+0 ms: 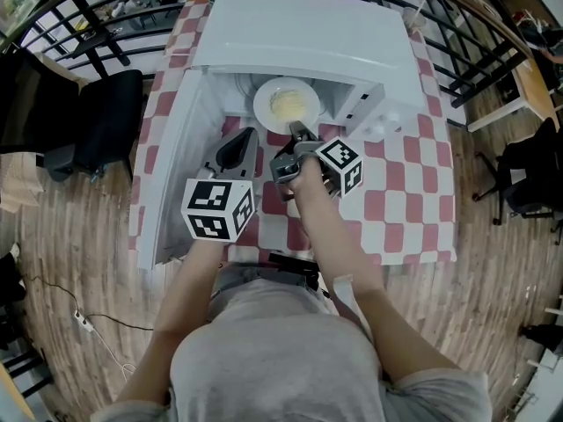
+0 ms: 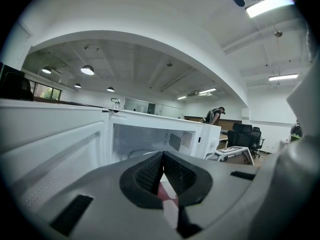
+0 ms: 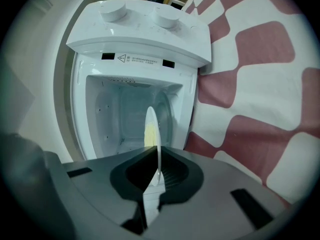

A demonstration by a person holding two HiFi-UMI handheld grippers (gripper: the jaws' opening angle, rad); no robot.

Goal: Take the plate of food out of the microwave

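The table [image 1: 405,192] with its red and white checked cloth carries a white microwave [image 1: 299,33]. Its door [image 1: 171,174] is swung wide to the left, which leaves the opening free for both tools.

The plate [image 1: 286,104] is at the mouth of the microwave, just under the front edge of its top. I cannot tell whether it rests on the floor inside or is lifted off it.

The right gripper [image 1: 299,133] is clenched on the near rim of the plate. In its own view the rim [image 3: 151,129] stands thin between the pads, with the open cavity behind. That looks like a hold for drawing the plate straight out toward the person.

The left gripper [image 1: 236,152] hangs lower, beside the door, with its jaws pressed together on nothing. It seems only to be kept out of the way.

A pale yellow heap of food [image 1: 288,105] sits in the middle of the plate, so the pull had better stay level.
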